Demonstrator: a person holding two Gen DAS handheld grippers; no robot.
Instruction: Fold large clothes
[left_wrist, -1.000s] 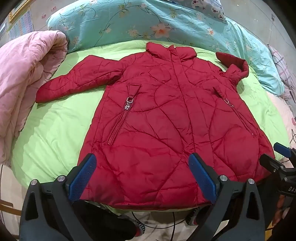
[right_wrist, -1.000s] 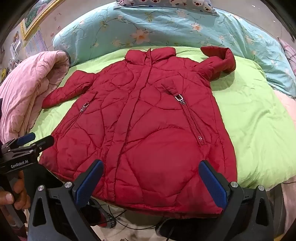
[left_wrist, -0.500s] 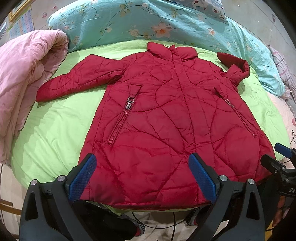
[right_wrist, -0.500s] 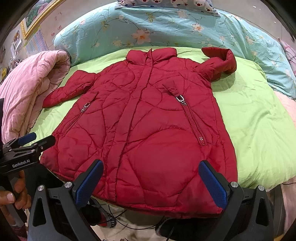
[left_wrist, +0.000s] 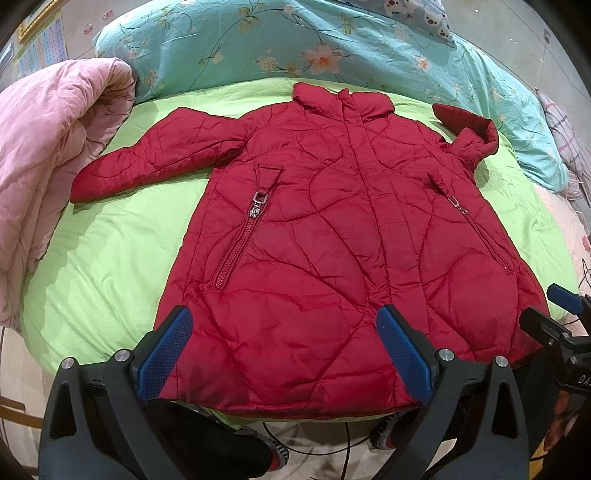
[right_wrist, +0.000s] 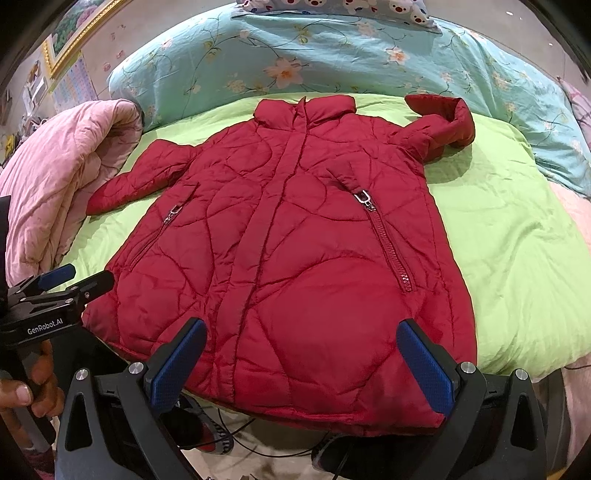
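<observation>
Both jaws are gaping wide and gripping nothing: I am holding my left gripper (left_wrist: 284, 350) and right gripper (right_wrist: 303, 362) above the hem, ready, I judge, for a first fold. Beyond them the coat (left_wrist: 343, 236) is lying face up and zipped on the green sheet (left_wrist: 122, 251), spread flat so its edges are reachable. One sleeve (left_wrist: 155, 162) is stretching left; the other sleeve (right_wrist: 439, 125) is sitting bunched. Farthest, the pink quilt (left_wrist: 48, 147) is staying clear.
</observation>
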